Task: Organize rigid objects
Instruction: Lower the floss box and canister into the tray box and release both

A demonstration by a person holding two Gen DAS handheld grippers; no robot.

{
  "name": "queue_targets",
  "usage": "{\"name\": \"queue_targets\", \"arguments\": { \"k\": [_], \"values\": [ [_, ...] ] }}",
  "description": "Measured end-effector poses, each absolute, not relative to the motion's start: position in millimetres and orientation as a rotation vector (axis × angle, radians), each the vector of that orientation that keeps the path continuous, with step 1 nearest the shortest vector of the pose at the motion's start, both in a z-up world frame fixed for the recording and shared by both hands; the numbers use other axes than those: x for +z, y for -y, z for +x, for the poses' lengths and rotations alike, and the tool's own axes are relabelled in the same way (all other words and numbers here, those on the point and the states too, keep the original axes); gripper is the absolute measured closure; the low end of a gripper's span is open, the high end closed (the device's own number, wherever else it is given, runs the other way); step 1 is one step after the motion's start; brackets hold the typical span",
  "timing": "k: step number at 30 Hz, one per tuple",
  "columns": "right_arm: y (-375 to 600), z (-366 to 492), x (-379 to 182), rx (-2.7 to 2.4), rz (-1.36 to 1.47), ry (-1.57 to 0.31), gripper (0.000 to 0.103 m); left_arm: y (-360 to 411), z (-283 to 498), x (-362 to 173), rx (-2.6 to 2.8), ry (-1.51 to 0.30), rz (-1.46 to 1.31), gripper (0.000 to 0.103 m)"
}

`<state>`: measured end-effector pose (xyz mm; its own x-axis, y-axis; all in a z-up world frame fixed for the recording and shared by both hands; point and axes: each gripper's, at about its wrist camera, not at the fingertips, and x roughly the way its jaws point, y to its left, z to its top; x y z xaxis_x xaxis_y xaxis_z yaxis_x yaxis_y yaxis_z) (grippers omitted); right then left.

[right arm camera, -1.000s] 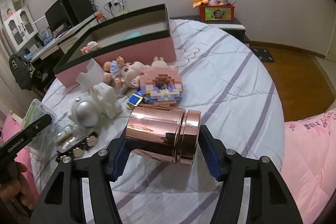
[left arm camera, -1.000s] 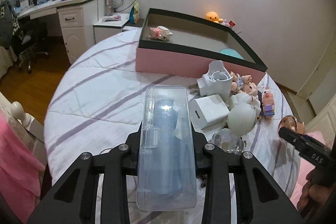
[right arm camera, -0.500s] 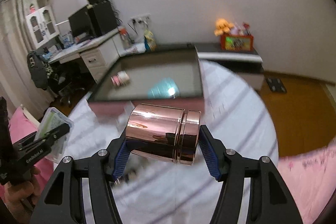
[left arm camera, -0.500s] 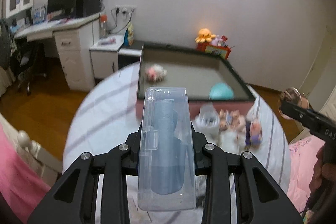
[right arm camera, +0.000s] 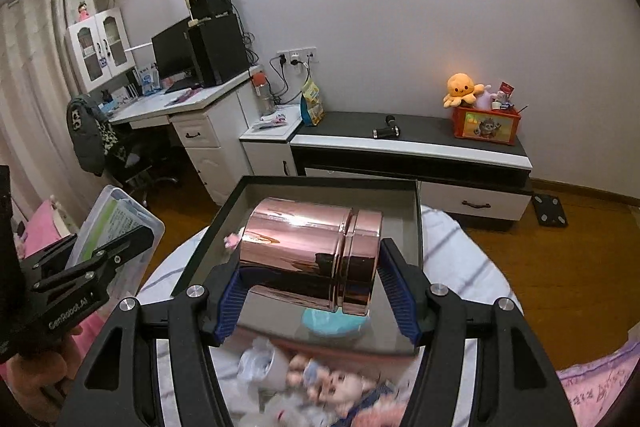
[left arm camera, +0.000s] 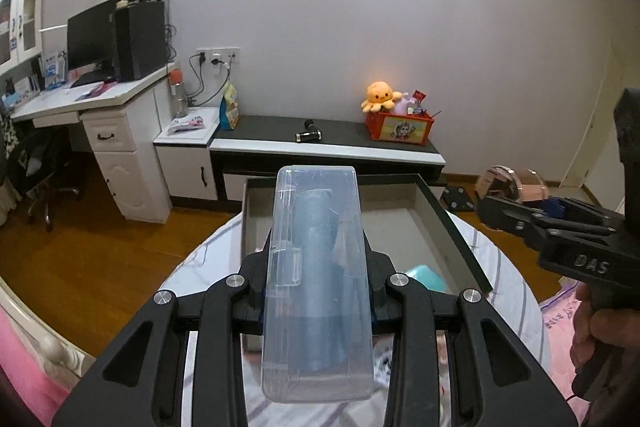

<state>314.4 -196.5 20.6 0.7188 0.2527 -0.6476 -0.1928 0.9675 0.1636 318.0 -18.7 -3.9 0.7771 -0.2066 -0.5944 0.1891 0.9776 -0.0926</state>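
Left gripper (left arm camera: 316,291): fingers clamped on clear plastic case (left arm camera: 316,287), held lengthwise over the open box (left arm camera: 452,223), apparently for depositing. Right gripper (right arm camera: 310,291): fingers half-spread, gripping rose-gold canister (right arm camera: 310,247) sideways above the same box. Toys (right arm camera: 320,383) remain near, on the bed.

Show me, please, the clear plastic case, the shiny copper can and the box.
clear plastic case (left arm camera: 316,291), left wrist view, middle of its lid
shiny copper can (right arm camera: 304,251), right wrist view, side of its body
box (right arm camera: 320,179), right wrist view, far dark rim
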Motion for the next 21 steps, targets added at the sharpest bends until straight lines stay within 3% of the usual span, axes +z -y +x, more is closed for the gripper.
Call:
{"name": "queue_targets", "arguments": {
  "k": [18,19,20,21],
  "values": [
    [190,383,-27,0.23,0.093,-0.85,0.04,37,386,-49,-0.188,-0.778,-0.011,0.068],
    [190,385,-30,0.229,0.095,-0.855,0.039,37,387,-51,-0.185,-0.782,-0.011,0.052],
    [190,387,-32,0.226,0.093,-0.858,0.036,36,387,-52,-0.179,-0.782,-0.013,0.021],
    [190,387,-34,0.215,0.085,-0.856,0.019,36,387,-52,-0.173,-0.774,-0.017,0.008]
  ]
}}
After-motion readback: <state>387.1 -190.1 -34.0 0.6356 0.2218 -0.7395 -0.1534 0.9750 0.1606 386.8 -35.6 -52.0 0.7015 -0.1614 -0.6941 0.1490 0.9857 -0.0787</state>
